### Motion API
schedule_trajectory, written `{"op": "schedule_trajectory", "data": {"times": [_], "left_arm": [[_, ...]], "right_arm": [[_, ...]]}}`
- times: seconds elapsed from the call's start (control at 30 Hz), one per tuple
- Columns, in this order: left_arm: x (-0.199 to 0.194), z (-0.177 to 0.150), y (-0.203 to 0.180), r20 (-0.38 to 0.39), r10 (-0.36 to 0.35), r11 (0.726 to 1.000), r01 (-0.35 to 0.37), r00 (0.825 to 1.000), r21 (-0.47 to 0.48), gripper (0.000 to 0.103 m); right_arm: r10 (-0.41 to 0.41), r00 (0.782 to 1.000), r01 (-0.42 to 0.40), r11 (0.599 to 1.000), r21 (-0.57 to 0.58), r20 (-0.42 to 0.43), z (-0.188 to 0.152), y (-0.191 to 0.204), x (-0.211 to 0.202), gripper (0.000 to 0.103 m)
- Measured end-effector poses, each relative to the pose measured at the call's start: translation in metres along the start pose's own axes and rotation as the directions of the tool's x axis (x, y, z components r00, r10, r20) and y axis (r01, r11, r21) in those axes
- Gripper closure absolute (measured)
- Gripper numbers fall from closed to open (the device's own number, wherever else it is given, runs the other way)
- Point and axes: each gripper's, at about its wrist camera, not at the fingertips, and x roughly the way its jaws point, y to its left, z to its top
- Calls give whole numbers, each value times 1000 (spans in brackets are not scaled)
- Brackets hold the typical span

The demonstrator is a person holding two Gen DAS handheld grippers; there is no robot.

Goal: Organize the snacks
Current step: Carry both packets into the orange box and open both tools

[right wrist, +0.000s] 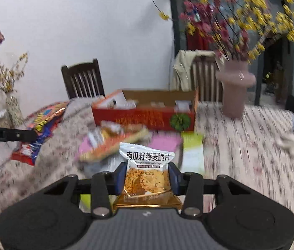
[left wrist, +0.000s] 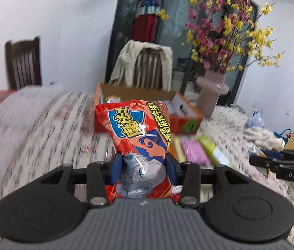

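My left gripper is shut on a large red-orange snack bag and holds it above the table, in front of the open orange cardboard box. My right gripper is shut on a small white and gold oat crisp packet, also held above the table. The orange box stands beyond it with several packets inside. The red bag and the left gripper also show at the left of the right wrist view. The right gripper shows at the right edge of the left wrist view.
A pile of loose snacks with pink and green packs lies before the box. A pink vase of flowers stands right of the box. Wooden chairs stand behind the floral-clothed table. White gloves lie at right.
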Motion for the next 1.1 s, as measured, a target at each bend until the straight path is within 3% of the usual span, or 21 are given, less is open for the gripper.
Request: {"op": "schedule_trajectory", "data": {"times": [0.2, 0.43, 0.63, 0.83, 0.9, 0.97, 1.0, 1.03, 1.1], "left_arm": [[66, 89, 11, 24, -10, 998, 9, 1000, 56, 58], [190, 152, 19, -50, 15, 997, -11, 999, 72, 58], [270, 143, 45, -163, 49, 998, -43, 985, 41, 58], [305, 106, 68, -260, 117, 989, -90, 958, 113, 57], [313, 102, 74, -281, 107, 992, -81, 954, 100, 49], [315, 102, 75, -264, 98, 993, -77, 960, 91, 35], [312, 104, 73, -248, 102, 992, -80, 963, 96, 30], [310, 105, 72, -234, 103, 991, -80, 967, 104, 30], [307, 107, 72, -222, 106, 990, -83, 969, 112, 29]], "right_arm": [[85, 996, -86, 996, 18, 21, 92, -25, 53, 61], [66, 998, -65, 997, 47, -11, 171, -44, 178, 61], [12, 996, -2, 993, 114, -89, 203, -62, 286, 61], [-34, 979, 61, 990, 130, -201, 190, -77, 366, 61], [-56, 969, 86, 990, 116, -240, 187, -78, 390, 61], [-87, 960, 118, 988, 104, -265, 186, -79, 409, 56], [-103, 959, 130, 988, 88, -266, 186, -79, 415, 48], [-120, 959, 144, 987, 75, -257, 186, -77, 416, 32], [-137, 962, 155, 986, 63, -236, 186, -77, 416, 22]]}}
